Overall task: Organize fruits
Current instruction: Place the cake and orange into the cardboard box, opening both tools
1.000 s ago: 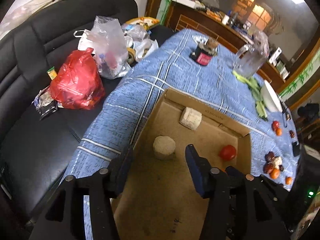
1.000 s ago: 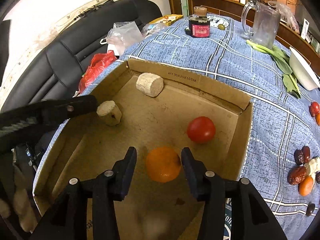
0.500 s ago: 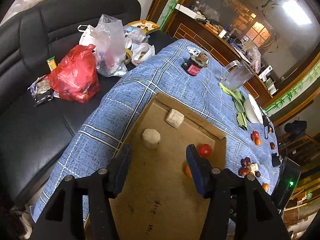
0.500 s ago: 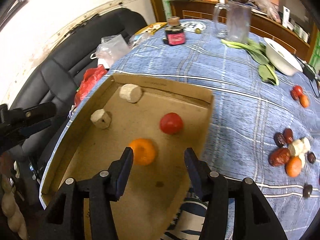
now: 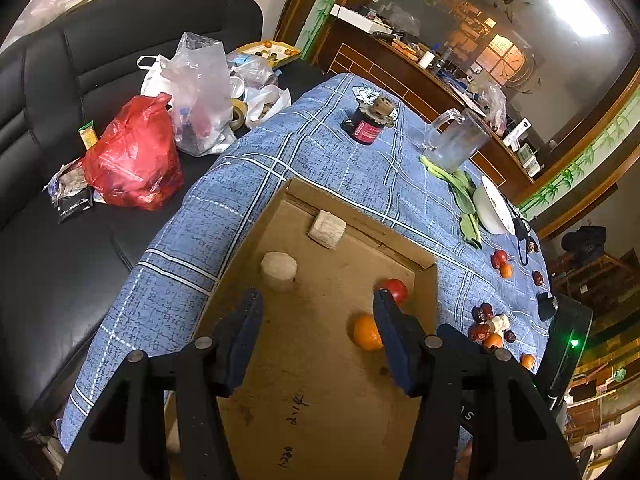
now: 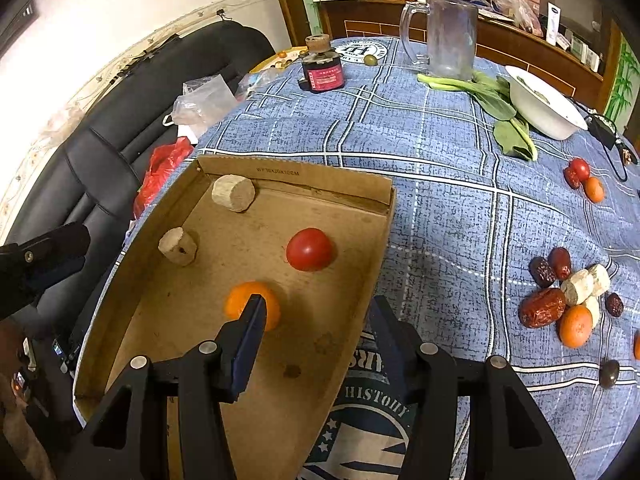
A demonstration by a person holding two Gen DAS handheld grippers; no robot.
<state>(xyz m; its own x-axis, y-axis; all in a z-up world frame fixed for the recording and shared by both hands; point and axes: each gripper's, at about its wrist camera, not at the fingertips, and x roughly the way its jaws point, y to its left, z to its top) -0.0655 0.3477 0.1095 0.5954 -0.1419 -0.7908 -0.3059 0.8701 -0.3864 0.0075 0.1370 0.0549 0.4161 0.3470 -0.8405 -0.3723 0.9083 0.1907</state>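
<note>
On the far left, a black sofa (image 5: 48, 128) carries a red plastic bag (image 5: 134, 156) and a clear plastic bag (image 5: 200, 92). Beside it, the bench (image 6: 440, 184) wears a blue checked cloth, and a shallow cardboard box (image 6: 360, 200) sits on its near left part. Inside the box lie two pale cylindrical blocks (image 6: 233, 192) toward the left wall, a red tomato (image 6: 310, 249) near the right wall and an orange (image 6: 248, 300) just in front of it. The left hand-held gripper (image 5: 318, 336) hovers over the box floor with its jaws apart and nothing between them. The right hand-held gripper (image 6: 316, 336) is also spread wide and empty, straddling the box's right wall; its left finger overlaps the orange in view. Further right on the cloth, a cluster of red dates (image 6: 542, 308), pale chunks and a small orange fruit (image 6: 575, 326) rests well apart from the box. Behind stand a dark jar (image 6: 322, 70), a glass mug (image 6: 446, 38), leafy greens (image 6: 500, 108) and a white bowl (image 6: 544, 112).
</note>
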